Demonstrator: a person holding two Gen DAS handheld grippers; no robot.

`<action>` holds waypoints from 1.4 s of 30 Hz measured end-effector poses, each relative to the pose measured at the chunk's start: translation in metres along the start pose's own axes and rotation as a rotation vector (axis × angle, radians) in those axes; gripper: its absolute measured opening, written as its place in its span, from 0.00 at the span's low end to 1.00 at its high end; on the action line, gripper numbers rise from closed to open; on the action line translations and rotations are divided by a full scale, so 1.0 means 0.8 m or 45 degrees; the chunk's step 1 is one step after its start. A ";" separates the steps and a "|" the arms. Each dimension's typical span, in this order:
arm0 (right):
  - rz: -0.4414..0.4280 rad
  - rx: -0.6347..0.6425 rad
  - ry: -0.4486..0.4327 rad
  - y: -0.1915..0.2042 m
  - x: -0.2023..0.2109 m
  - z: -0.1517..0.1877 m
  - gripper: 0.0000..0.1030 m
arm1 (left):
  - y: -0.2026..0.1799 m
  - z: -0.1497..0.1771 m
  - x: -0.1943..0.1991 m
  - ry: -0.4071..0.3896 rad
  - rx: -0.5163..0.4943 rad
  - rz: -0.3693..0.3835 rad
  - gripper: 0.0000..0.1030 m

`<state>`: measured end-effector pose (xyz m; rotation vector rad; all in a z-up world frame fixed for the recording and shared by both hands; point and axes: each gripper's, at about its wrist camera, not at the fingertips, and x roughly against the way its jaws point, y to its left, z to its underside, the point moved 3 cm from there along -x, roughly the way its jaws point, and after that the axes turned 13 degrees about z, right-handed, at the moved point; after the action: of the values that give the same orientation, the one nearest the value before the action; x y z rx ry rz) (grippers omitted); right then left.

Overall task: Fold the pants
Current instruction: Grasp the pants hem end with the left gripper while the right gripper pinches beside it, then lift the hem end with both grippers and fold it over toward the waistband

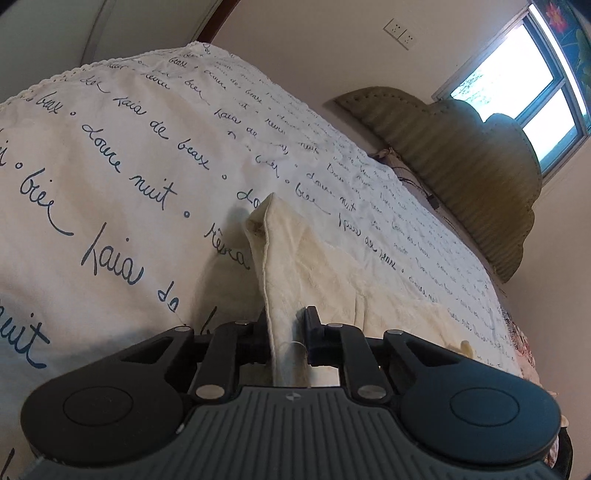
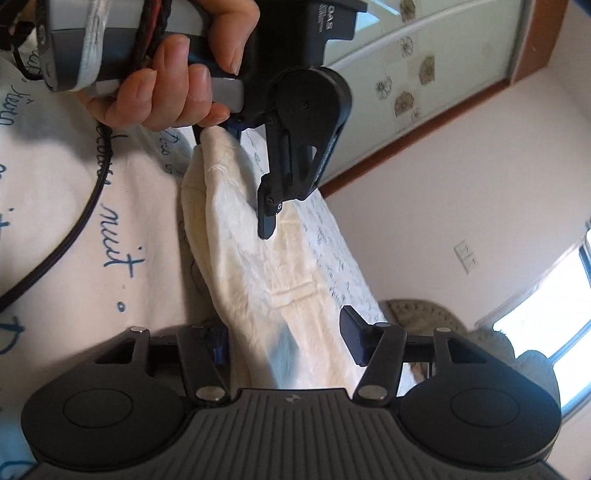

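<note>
Around the work, a white bedspread (image 1: 122, 155) printed with blue handwritten script covers the bed and fills most of the left wrist view. An olive scalloped headboard (image 1: 465, 177) stands against the far wall at the right, with a thin dark cable (image 1: 417, 184) trailing between it and the bedspread edge. Above it a bright window (image 1: 517, 85) is set in the wall, and a white wall socket (image 1: 399, 33) sits to the left of the window.

In the right wrist view, the person's hand (image 2: 170, 77) wraps the handle of the left gripper (image 2: 221, 129) at the top of the frame, and a black cord (image 2: 74, 229) hangs from it across the bedspread at the left. A wardrobe door with pale flower motifs (image 2: 406, 74) and a wooden frame stands at the far right.

The cream pants (image 1: 291, 258) lie on the bedspread, stretched as a narrow crumpled band between the two grippers. The fabric is textured and wrinkled, with a stitched hem edge running along the raised fold nearest the left gripper. The left gripper's fingers are narrow, pinching one end of the pants so that the cloth peaks upward from them. The right gripper (image 2: 284, 343) has its fingers spread wider, with the other end of the pants bunched between them; whether the pads press the cloth cannot be told.
</note>
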<state>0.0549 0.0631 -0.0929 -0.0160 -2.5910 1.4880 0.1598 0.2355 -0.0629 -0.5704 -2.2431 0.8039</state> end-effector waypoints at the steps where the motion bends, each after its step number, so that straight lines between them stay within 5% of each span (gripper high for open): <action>1: -0.023 0.008 -0.004 0.000 -0.002 -0.001 0.32 | -0.003 0.000 0.000 -0.007 -0.013 -0.007 0.15; 3: -0.052 0.011 -0.012 0.001 -0.005 0.001 0.18 | -0.008 0.001 0.001 -0.008 -0.028 -0.032 0.14; 6: -0.114 -0.048 -0.015 -0.007 -0.002 0.005 0.16 | -0.019 0.001 0.009 -0.029 -0.062 -0.033 0.13; 11: -0.201 -0.369 0.010 -0.061 -0.007 0.011 0.16 | -0.058 -0.010 0.026 -0.091 -0.105 -0.008 0.12; 18: -0.204 -0.732 -0.024 -0.135 0.009 0.042 0.15 | -0.163 -0.020 0.043 -0.186 -0.248 0.071 0.12; 23: -0.094 -0.835 -0.064 -0.182 0.034 0.069 0.13 | -0.245 -0.012 0.036 -0.208 -0.368 0.160 0.12; 34: 0.075 -1.109 -0.011 -0.260 0.072 0.163 0.13 | -0.406 0.044 -0.046 -0.070 -0.659 0.308 0.12; 42: 0.101 -1.338 0.127 -0.279 0.083 0.242 0.14 | -0.465 0.106 -0.148 0.139 -0.765 0.390 0.12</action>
<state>-0.0223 -0.2107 0.0114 -0.2967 -2.9548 -0.0065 0.1159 -0.1317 0.0879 -1.2285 -2.3126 0.2068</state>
